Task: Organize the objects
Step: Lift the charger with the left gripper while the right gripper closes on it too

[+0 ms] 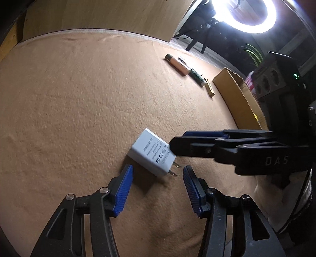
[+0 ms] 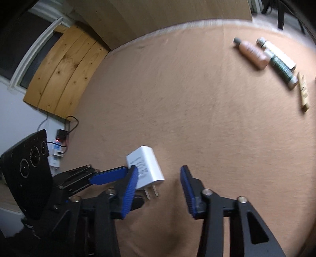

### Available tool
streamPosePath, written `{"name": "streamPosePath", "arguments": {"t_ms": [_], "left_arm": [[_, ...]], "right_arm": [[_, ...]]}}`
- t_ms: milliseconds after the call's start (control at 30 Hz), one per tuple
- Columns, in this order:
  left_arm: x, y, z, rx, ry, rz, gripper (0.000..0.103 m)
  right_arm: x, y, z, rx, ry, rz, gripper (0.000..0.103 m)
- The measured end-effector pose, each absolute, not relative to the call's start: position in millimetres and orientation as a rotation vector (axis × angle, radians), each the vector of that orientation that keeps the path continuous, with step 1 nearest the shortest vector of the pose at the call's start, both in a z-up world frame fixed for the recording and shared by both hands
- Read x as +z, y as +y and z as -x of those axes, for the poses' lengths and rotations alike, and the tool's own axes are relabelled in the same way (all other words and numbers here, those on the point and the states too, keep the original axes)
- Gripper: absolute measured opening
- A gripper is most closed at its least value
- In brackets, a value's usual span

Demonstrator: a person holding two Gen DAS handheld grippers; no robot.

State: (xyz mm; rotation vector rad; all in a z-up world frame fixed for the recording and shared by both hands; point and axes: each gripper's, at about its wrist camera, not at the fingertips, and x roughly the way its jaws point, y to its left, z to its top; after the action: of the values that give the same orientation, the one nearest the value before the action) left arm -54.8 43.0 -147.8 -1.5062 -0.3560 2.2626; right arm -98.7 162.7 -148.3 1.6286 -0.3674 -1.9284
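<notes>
A white plug adapter (image 1: pixel 153 156) lies flat on the tan cloth (image 1: pixel 79 98), its two prongs toward me. My left gripper (image 1: pixel 157 178) is open just short of it, and the adapter's near corner sits between the blue fingertips without touching them. My right gripper (image 1: pixel 177 142) reaches in from the right, with its tip against the adapter's right edge. In the right wrist view the adapter (image 2: pixel 146 168) sits beside the left pad of my right gripper (image 2: pixel 159 172), whose jaws stand apart. The left gripper's blue pad (image 2: pixel 110 175) comes in from the left.
A pink tube (image 1: pixel 177 64), a green tube (image 1: pixel 196 76) and a wooden clothespin (image 1: pixel 209 87) lie in a row at the far right. An open cardboard box (image 1: pixel 233 93) stands beside them. A ring light (image 1: pixel 250 15) glares above. A wooden panel (image 2: pixel 63 73) stands beyond the cloth's left edge.
</notes>
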Motion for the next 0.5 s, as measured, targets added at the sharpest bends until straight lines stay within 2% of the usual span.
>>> {"name": "streamPosePath", "arguments": {"t_ms": [100,333,500], "left_arm": [[-149.0,40.0,58.7,2.286,-0.346,1.495,0.055],[-148.1,39.4,59.6,2.273,-0.262,1.465,0.056],[-145.8,39.5,59.0,2.258,-0.282,1.458,0.057]], "right_arm": [[-150.3,161.0,98.1,-1.876,-0.429,-1.642,0.028],[-141.0,157.9,93.5,-1.791,-0.492,-1.643,0.028],[-125.8,150.9,88.2,-1.968,-0.310,-1.616,0.029]]}}
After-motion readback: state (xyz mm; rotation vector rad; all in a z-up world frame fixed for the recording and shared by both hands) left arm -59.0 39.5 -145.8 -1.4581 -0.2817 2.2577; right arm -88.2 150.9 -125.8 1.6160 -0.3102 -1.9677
